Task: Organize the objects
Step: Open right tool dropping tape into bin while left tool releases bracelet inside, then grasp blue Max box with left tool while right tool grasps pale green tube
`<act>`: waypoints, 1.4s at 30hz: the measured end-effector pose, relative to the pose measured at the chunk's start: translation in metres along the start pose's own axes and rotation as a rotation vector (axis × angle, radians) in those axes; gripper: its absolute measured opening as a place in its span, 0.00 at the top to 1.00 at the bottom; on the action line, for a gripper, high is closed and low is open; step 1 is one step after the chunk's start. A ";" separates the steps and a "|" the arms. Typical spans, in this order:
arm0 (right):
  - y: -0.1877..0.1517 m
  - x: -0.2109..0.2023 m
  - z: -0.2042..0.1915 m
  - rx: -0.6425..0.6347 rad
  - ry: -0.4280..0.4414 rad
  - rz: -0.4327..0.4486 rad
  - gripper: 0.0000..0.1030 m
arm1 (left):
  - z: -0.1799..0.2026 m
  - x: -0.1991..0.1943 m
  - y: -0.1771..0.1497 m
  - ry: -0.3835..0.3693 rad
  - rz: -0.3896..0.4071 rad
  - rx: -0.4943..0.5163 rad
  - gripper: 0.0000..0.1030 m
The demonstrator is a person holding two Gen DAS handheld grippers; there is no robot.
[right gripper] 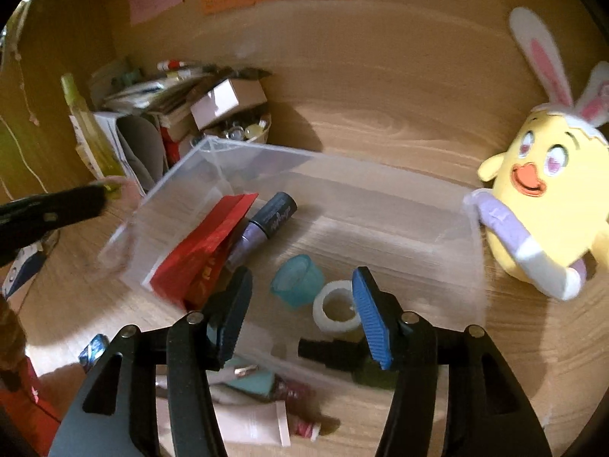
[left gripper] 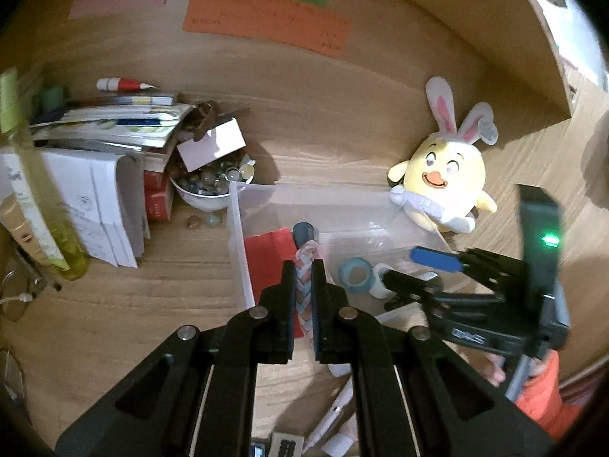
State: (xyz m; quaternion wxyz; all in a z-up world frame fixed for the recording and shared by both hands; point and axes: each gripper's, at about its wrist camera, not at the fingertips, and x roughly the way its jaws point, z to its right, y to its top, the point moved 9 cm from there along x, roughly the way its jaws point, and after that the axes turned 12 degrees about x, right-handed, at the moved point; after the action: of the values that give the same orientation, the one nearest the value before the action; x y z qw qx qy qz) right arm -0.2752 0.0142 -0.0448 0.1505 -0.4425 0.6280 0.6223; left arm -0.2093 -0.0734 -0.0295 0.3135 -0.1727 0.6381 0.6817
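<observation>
The left tongs point(left gripper: 303, 278) grip a braided band point(left gripper: 304, 297) above the clear bin point(right gripper: 266, 160), needing release inside, while the right tongs point(right gripper: 300, 297) hang open at the bin's five o'clock.

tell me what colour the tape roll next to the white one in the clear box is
Light blue, or teal tape roll, beside the white roll; the right wrist view shows it best.
</observation>
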 end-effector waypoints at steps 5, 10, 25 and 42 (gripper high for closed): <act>-0.008 -0.029 0.000 0.058 0.059 0.046 0.43 | -0.001 0.023 -0.002 0.011 -0.036 -0.002 0.94; -0.028 -0.046 0.000 0.089 0.081 0.067 0.41 | -0.005 0.036 -0.002 0.028 -0.054 0.000 0.94; -0.086 -0.036 -0.008 0.116 0.104 -0.024 0.41 | 0.013 0.009 -0.013 0.028 -0.041 0.063 0.61; -0.129 -0.043 -0.054 0.028 0.107 -0.036 0.41 | -0.009 -0.044 -0.109 0.114 -0.127 0.038 0.40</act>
State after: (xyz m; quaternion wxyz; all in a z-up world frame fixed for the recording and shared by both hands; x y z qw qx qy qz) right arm -0.1359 0.0022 -0.0871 0.1340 -0.4845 0.6355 0.5861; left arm -0.1076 -0.0927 -0.0854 0.3225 -0.2454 0.6555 0.6373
